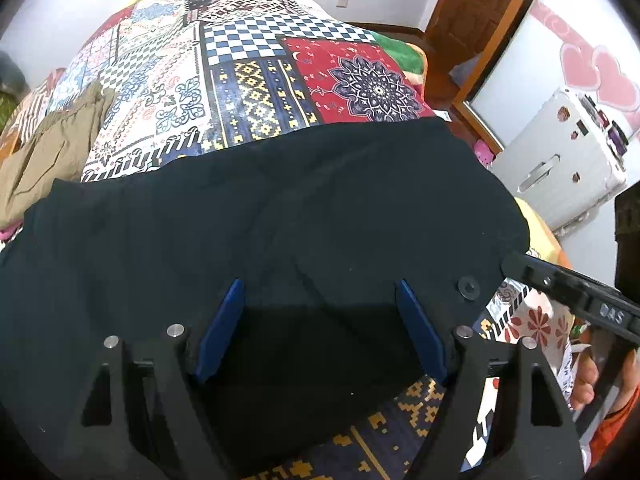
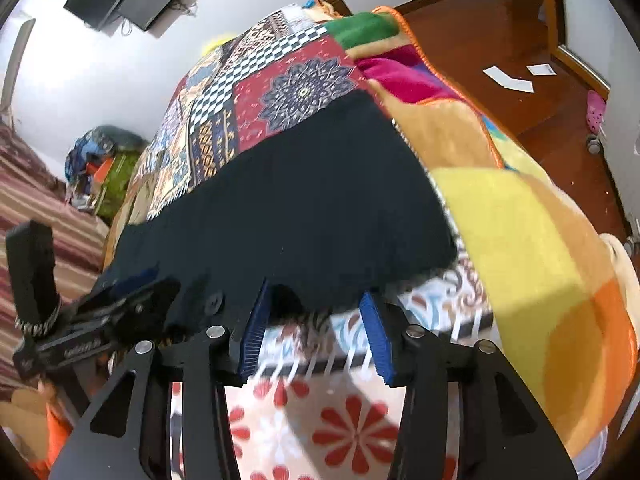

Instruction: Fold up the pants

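Observation:
Black pants (image 1: pixel 280 220) lie spread flat across the patchwork bed cover (image 1: pixel 248 92), their round button (image 1: pixel 468 288) near the front edge. My left gripper (image 1: pixel 320 292) hovers over the pants' near edge, its blue pads (image 1: pixel 224 324) wide apart and nothing pinched between them. In the right wrist view the pants (image 2: pixel 300 200) end at my right gripper (image 2: pixel 314 298). Its ribbed blue pads (image 2: pixel 252 336) stand partly apart, with the pants' edge lying between their tips and bed cover showing through the gap. The left gripper's body (image 2: pixel 92 328) is beside it, near the button (image 2: pixel 214 302).
A khaki garment (image 1: pixel 52 148) lies at the bed's left. A yellow-orange blanket (image 2: pixel 520 240) drapes over the bed's right side toward the wooden floor (image 2: pixel 500 40), where papers (image 2: pixel 508 80) and a pink shoe (image 2: pixel 596 112) lie. A white hard case (image 1: pixel 560 160) stands by the wall.

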{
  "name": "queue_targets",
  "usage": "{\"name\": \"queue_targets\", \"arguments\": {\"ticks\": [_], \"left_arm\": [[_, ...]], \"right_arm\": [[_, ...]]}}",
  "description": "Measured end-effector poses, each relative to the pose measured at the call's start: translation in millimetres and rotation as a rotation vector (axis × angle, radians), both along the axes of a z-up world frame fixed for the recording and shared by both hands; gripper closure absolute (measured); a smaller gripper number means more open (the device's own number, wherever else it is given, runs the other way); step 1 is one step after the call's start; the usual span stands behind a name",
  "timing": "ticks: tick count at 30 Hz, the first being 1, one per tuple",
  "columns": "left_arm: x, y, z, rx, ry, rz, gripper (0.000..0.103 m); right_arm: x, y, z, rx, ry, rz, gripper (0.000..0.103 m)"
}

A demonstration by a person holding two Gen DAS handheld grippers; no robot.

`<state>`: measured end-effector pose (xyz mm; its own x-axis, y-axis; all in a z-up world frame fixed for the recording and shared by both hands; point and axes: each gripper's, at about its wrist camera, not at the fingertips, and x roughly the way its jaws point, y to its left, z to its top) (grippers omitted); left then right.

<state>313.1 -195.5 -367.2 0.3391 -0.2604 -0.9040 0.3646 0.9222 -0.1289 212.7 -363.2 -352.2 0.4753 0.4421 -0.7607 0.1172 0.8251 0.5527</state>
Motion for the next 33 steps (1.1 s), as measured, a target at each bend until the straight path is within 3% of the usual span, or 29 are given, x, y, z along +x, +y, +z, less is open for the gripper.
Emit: {"name": "queue_targets", "arguments": {"ticks": [3, 13, 23, 29, 33], "left_arm": [[0.8, -1.3, -2.4, 0.006, 0.001, -0.005, 0.025], [-0.1, -3.8, -5.0, 0.02, -0.005, -0.012, 0.025], [0.0, -3.7, -6.0, 0.015, -0.012, -0.013, 0.024], [1.8, 6.6, 1.5, -0.043, 0.014, 0.002, 0.024], [4.8, 28.6, 15.8, -0.091, 0.022, 0.052, 0.031]], "right_arm": [[1.7, 2.7, -2.2, 0.019, 0.001, 0.016, 0.053], [36.0, 4.1, -15.3, 0.091, -0.032, -0.071, 0.058], [34.3, 17.0, 6.9, -0.027, -0.138, -0.075, 0.084], [31.1, 30.1, 37.4, -0.125, -0.227, -0.047, 0.086], [31.4, 39.2, 60.7, -0.16, -0.288, -0.038, 0.086]]}}
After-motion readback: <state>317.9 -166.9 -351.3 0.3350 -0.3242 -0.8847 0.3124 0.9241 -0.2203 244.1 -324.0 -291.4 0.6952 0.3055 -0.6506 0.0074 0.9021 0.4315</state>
